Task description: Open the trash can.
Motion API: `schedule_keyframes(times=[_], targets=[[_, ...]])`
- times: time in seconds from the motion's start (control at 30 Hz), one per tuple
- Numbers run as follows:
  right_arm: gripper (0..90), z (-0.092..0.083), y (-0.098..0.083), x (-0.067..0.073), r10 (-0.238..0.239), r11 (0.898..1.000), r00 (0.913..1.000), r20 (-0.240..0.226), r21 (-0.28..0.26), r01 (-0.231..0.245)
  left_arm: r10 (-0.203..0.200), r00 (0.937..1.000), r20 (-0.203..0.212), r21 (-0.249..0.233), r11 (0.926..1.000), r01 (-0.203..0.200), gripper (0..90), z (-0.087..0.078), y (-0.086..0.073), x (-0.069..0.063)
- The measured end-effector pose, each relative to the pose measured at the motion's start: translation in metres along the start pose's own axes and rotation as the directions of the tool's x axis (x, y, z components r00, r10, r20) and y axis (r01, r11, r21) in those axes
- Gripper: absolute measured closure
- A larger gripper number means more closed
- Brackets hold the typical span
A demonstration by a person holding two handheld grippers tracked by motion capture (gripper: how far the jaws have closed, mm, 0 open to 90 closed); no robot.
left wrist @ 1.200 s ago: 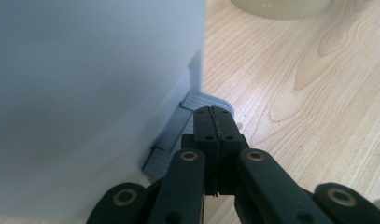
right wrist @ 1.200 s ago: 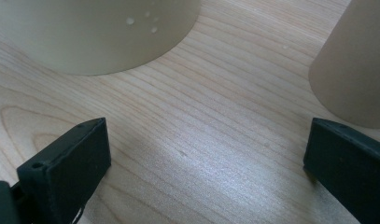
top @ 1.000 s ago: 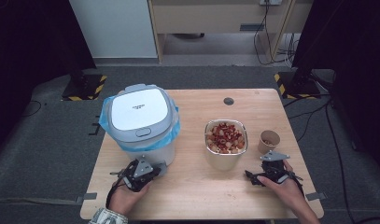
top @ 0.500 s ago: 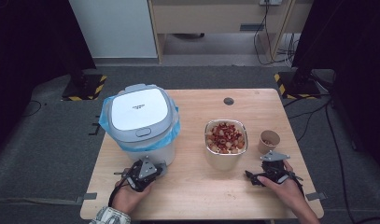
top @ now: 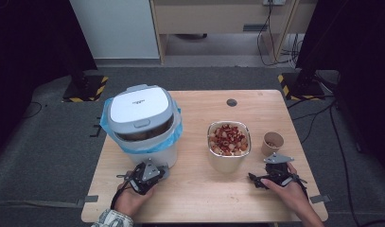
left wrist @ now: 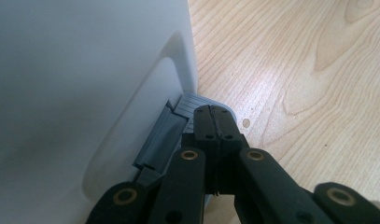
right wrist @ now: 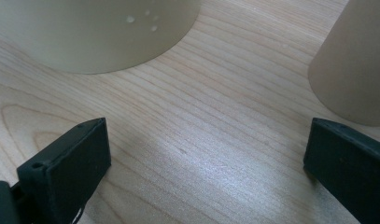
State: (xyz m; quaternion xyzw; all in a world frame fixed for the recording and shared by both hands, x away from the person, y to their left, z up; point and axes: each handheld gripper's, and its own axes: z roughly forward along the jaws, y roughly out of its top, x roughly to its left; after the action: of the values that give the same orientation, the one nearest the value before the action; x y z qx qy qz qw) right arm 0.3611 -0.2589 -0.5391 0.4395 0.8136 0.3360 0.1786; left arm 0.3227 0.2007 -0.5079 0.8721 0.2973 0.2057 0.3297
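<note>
Nothing has shifted since the earlier frames: both your hands sit where they were, and the bin, the bowl and the cup stand in the same places. Your left gripper (left wrist: 214, 122) has its jaws pressed fully together with nothing between them, the closed tip resting at the grey pedal (left wrist: 176, 128) at the foot of the white pedal bin (top: 142, 124); held shut like that it works as a single blunt finger, which looks meant for pressing the pedal to raise the lid (top: 139, 108). The lid is still down, so that step is not yet done. Your right gripper (right wrist: 206, 161) rests low on the wooden table (top: 199, 194) with its jaws spread wide and empty, aimed at the gap between the bowl (top: 229, 145) of red and pale food pieces and the small paper cup (top: 272, 143) just beside it. It sits near both, touching neither, likely waiting for the bin to open. The bin's blue liner (top: 173, 137) hangs out under the lid rim.
</note>
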Motion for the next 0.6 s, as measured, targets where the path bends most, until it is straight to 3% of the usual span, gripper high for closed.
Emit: schedule_keyframes(times=[0.17,0.3,0.43,0.53,0.6], targets=[[0.9,0.0,0.0,0.0,0.006,1.0,1.0,0.003,0.001,-0.006,0.035,0.9994,-0.004,0.038,0.9987,-0.035,89.9,0.006,-0.001,-0.003],[3.1,-0.002,-0.001,0.001,0.011,1.0,0.9999,0.004,0.001,-0.011,0.028,0.9996,-0.002,0.041,0.9988,-0.028,89.9,0.006,-0.001,-0.002],[6.2,-0.009,-0.001,0.002,-0.025,1.0,0.9997,-0.001,-0.006,0.025,0.026,0.9997,-0.001,0.042,0.9988,-0.026,89.8,0.006,-0.001,-0.002],[7.8,-0.017,-0.002,0.002,-0.029,0.999,0.9992,0.028,-0.022,0.029,0.023,0.9997,0.001,0.04,0.9989,-0.023,89.9,0.006,-0.001,-0.002],[8.3,-0.023,-0.004,-0.002,-0.013,0.999,0.9974,0.071,-0.032,0.015,0.024,0.9997,0.001,0.04,0.9989,-0.025,89.8,0.006,-0.001,-0.002]])
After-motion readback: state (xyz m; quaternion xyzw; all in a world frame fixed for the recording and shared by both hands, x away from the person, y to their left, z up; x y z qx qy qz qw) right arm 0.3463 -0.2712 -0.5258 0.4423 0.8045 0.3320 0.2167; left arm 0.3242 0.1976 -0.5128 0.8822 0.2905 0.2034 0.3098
